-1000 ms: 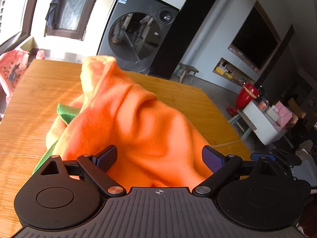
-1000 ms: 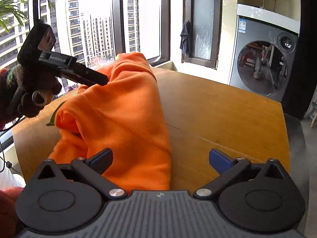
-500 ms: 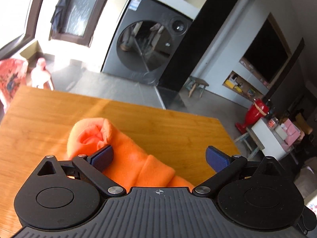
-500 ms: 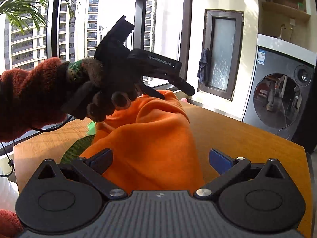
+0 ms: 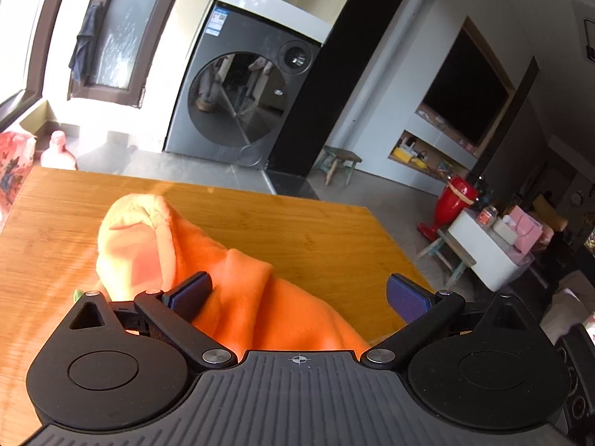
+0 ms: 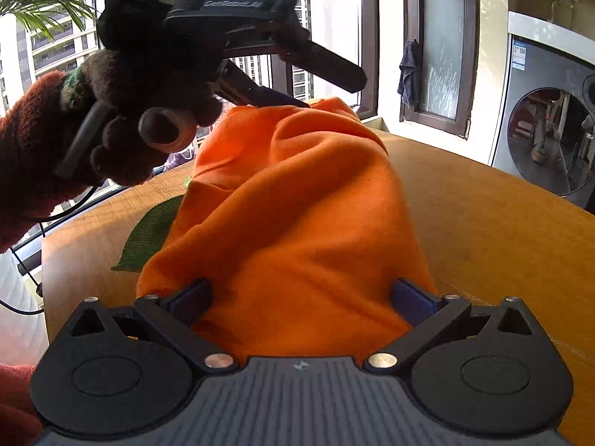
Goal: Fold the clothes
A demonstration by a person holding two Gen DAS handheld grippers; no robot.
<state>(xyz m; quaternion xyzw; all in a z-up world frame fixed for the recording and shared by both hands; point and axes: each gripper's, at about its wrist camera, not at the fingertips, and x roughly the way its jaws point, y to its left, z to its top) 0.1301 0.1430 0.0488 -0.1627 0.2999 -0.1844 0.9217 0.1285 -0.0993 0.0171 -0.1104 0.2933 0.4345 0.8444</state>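
A: Orange garment [image 6: 297, 200] is heaped on the wooden worktop [image 6: 483, 230], a bunched mound with a green fabric piece [image 6: 148, 234] poking out from under its window-side edge.

B: Right tongs [image 6: 303, 297] are spread wide, and the cloth bulges up between both blue pads [image 6: 191, 295]. It touches them on each side, but nothing is pinched.

A: Left tongs [image 5: 297, 293] are wide apart too. From that side one pad [image 5: 189, 293] sits against a fold of the garment [image 5: 241, 290], the other pad hangs over bare wood [image 5: 297, 230].

B: And seen from the right, the left tongs [image 6: 319, 85] hover over the top of the mound, gripped by a hand in a dark fuzzy glove [image 6: 141, 126]. One finger nearly touches the cloth's peak; I can't tell if it really does.

A: Any containers?

B: Beyond the garment, a front-loading washing machine [image 5: 245, 100]. Its round door is shut; reflections hide whatever is inside.

A: Past the worktop's far corner there's a small wooden stool [image 5: 338, 163], a red vase [image 5: 452, 204] on the floor, and a low white table [image 5: 483, 249] carrying a pink bag.

B: Wall recess holds a dark screen [image 5: 465, 93]. A blue cloth [image 6: 409, 70] hangs by the frosted door next to the washer.
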